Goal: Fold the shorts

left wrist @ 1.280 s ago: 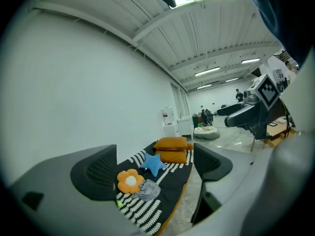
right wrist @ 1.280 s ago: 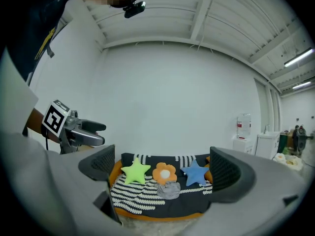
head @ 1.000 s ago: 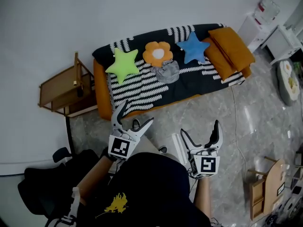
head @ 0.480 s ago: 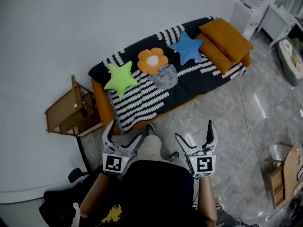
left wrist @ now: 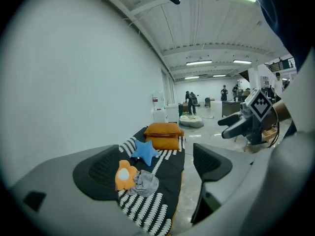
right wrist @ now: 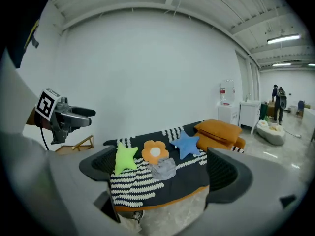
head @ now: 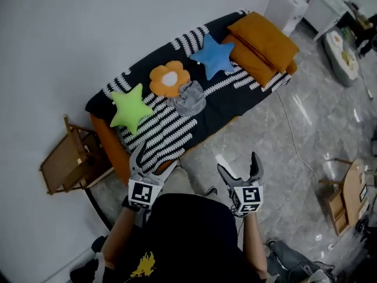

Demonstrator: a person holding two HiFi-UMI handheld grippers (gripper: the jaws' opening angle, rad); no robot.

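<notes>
The grey shorts [head: 189, 98] lie crumpled on a black-and-white striped couch cover [head: 177, 128], just below an orange flower cushion [head: 169, 78]. Both gripper views see the shorts [left wrist: 146, 182] [right wrist: 164, 168] from a distance, framed between the jaws. My left gripper [head: 152, 161] is open and empty, held over the floor near the couch's front edge. My right gripper [head: 240, 167] is open too, level with it and further right over the floor. Neither touches the shorts.
A green star cushion [head: 129, 106], a blue star cushion [head: 212, 55] and stacked orange cushions [head: 262, 40] share the couch. A wooden rack [head: 65, 161] stands at its left end, a white cabinet [head: 285, 5] at its right. A cable [head: 291, 134] crosses the marble floor.
The head view has swung: the couch now sits higher, further left and more tilted. Both grippers stay open and empty, a little lower in the view.
</notes>
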